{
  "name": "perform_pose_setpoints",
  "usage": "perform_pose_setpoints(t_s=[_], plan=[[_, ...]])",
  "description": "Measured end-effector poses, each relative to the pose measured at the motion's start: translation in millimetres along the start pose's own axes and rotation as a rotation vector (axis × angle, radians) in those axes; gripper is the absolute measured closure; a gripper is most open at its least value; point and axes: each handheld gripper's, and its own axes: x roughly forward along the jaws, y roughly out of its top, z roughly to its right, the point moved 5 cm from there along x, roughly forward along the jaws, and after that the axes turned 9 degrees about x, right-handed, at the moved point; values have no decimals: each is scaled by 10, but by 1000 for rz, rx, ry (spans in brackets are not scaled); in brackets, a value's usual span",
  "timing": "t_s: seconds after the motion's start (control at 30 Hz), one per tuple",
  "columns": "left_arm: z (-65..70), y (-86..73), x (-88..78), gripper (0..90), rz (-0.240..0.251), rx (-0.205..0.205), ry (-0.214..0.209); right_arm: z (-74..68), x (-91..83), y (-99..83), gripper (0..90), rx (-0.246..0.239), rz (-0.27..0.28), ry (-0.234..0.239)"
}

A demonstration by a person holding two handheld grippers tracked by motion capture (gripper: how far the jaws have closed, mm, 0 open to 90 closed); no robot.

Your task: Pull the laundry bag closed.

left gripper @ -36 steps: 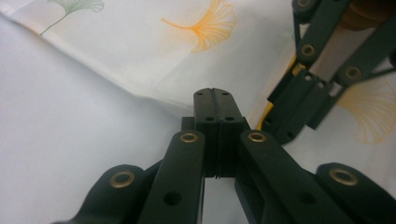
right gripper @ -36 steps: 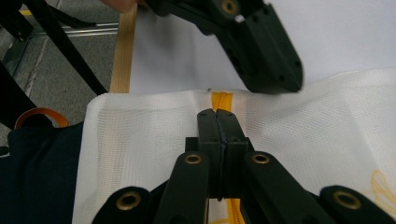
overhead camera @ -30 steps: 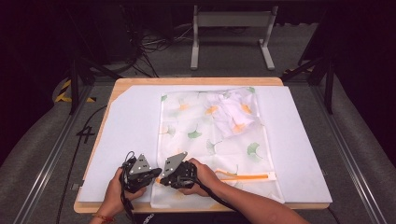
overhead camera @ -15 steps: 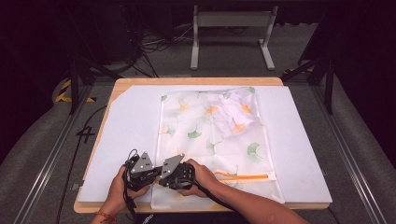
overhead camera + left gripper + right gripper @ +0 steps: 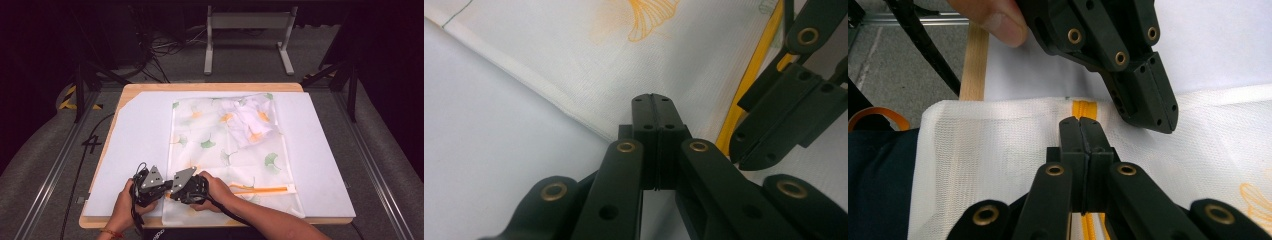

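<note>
Closed left gripper (image 5: 654, 102) over mesh bag (image 5: 589, 55)

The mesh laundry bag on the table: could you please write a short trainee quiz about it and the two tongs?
1. True or false: the jaws of the left tongs stand wide open.
2. What colour is the zipper of the mesh laundry bag?
3. Where do the right tongs sit? A) at the bag's far edge B) over the zipper's end at the bag's near corner C) off the white mat

Key: 1 false, both tongs are shut, and the pictures do not settle whether either pinches fabric. 2 orange. 3 B, with the left tongs close beside them; crumpled white clothing lies inside the bag's far end.
</note>
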Motion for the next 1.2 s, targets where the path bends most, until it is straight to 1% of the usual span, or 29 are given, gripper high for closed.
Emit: perform_pose_setpoints(t_s=[0.1,0.27,0.43,0.47,0.53,0.57,0.63,0.7,0.77,0.83,0.87,0.9,0.93,0.97,1.0,1.03,1.07,1.1,1.13,1.17,1.2], plan=[[-10,-13,0,900,11,0,-4,-21,-18,-3,900,-14,-5,-20],[-7,-10,0,900,3,13,0,-29,-60,-36,900,-11,-6,-42],[-18,-22,-3,900,13,1,-10,-24,-84,-55,900,-19,-14,-49],[-20,-23,-1,900,17,2,-10,-21,-89,-66,900,-29,-24,-53],[-27,-33,-4,900,24,-6,-17,-10,-104,-81,900,-19,-19,-59],[-31,-34,-4,900,26,-9,-18,2,-111,-87,899,-22,-22,-57],[-21,-29,-5,900,20,1,-9,12,-132,-88,900,-15,-23,-62],[-20,-25,-7,900,17,4,-6,15,-142,-89,899,-25,-28,-64],[-14,-22,-21,900,11,18,5,9,-129,-90,900,-25,-29,-65],[-5,-24,-35,900,17,20,7,-2,-106,-93,900,-30,-34,-62],[16,-24,-66,900,42,12,-6,-6,-93,-96,899,-32,-36,-57],[54,-22,-125,900,70,-6,-34,-8,-82,-96,900,-33,-35,-56],[74,-20,-159,900,84,-8,-43,-9,-77,-95,899,-29,-32,-56],[102,-21,-187,900,94,-17,-62,-5,-74,-92,899,-26,-30,-57],[135,-25,-206,900,97,-17,-77,0,-73,-89,899,-27,-31,-56],[135,-25,-206,900,97,-17,-77,0,-73,-89,899,-27,-31,-56],[179,-36,-209,900,80,-7,-85,0,-73,-88,899,-22,-33,-57],[207,-60,-190,900,46,5,-76,-3,-63,-87,899,-31,-34,-57],[207,-60,-190,900,46,5,-76,-3,-63,-87,899,-31,-34,-57],[205,-63,-188,900,40,-5,-68,-11,-57,-83,899,-36,-35,-62],[198,-68,-189,900,23,6,-53,-11,-57,-83,899,-36,-35,-62]])
